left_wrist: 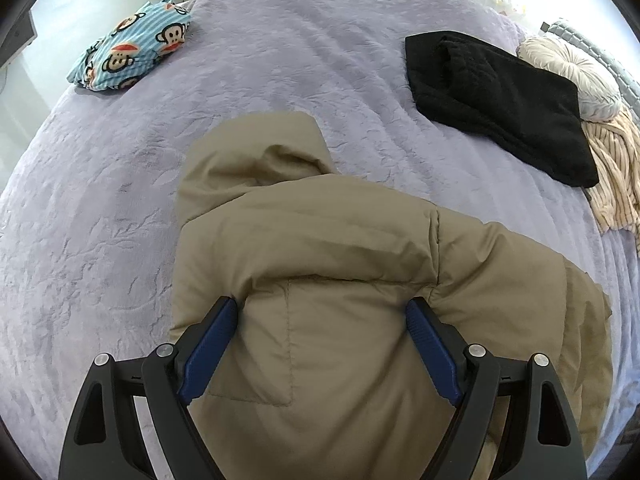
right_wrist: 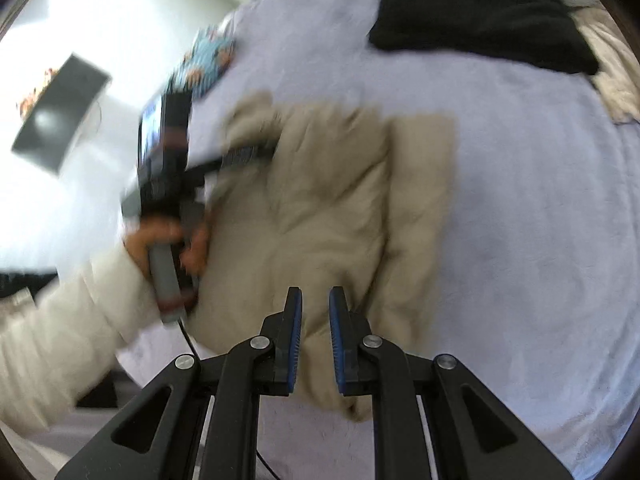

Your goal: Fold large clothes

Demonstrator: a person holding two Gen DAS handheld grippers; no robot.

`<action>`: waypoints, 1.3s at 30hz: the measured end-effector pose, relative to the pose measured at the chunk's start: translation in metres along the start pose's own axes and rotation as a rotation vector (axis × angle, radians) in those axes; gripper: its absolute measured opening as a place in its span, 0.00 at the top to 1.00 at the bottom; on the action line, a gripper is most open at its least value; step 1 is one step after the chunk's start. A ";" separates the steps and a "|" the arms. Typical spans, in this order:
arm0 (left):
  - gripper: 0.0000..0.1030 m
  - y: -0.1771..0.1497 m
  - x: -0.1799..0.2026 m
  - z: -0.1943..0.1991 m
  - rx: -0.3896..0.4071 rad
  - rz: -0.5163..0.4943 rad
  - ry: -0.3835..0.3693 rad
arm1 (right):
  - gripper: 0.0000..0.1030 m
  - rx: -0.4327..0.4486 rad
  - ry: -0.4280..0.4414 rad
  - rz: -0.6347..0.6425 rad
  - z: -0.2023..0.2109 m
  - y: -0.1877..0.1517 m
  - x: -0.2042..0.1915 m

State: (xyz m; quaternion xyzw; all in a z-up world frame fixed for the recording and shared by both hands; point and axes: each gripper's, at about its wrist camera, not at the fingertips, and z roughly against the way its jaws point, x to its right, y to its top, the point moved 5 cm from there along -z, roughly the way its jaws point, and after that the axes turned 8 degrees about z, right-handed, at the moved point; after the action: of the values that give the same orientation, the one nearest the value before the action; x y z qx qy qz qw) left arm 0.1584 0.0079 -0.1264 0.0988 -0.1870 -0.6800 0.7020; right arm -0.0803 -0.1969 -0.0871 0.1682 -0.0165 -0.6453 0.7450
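Observation:
A tan puffy hooded jacket (left_wrist: 320, 248) lies folded on the lavender bedspread (left_wrist: 120, 200), hood pointing away. My left gripper (left_wrist: 322, 308) is wide open, its blue pads straddling a raised fold of the jacket. In the blurred right wrist view the jacket (right_wrist: 328, 208) lies bunched in the middle. My right gripper (right_wrist: 316, 300) hovers above the jacket's near edge with its jaws a narrow gap apart and nothing between them. The left gripper (right_wrist: 256, 152), held by a hand in a cream sleeve, rests on the jacket's left side.
A folded black garment (left_wrist: 496, 100) lies at the far right of the bed, beside a round cream cushion (left_wrist: 576, 76) and a striped cloth (left_wrist: 616, 168). A blue monkey-print garment (left_wrist: 132, 52) lies at the far left corner. The bedspread (right_wrist: 520, 220) spreads out to the right.

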 end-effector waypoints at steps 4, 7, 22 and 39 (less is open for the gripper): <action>0.14 -0.001 0.006 -0.002 0.006 -0.005 0.020 | 0.85 -0.082 -0.138 0.004 -0.036 -0.014 0.020; 0.13 -0.003 0.010 -0.006 0.013 -0.003 0.033 | 0.85 -0.103 -0.129 -0.030 -0.054 -0.018 0.034; 0.13 -0.042 -0.026 0.067 -0.018 -0.001 0.015 | 0.85 -0.140 -0.122 -0.098 -0.061 -0.018 0.034; 0.11 -0.142 -0.076 0.088 -0.105 0.060 0.029 | 0.84 -0.020 -0.100 -0.117 -0.011 -0.016 0.006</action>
State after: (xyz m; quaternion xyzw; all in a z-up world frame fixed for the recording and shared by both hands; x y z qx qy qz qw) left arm -0.0073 0.0854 -0.1123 0.0661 -0.1439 -0.6659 0.7290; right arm -0.0918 -0.2021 -0.1034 0.1289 -0.0376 -0.6954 0.7060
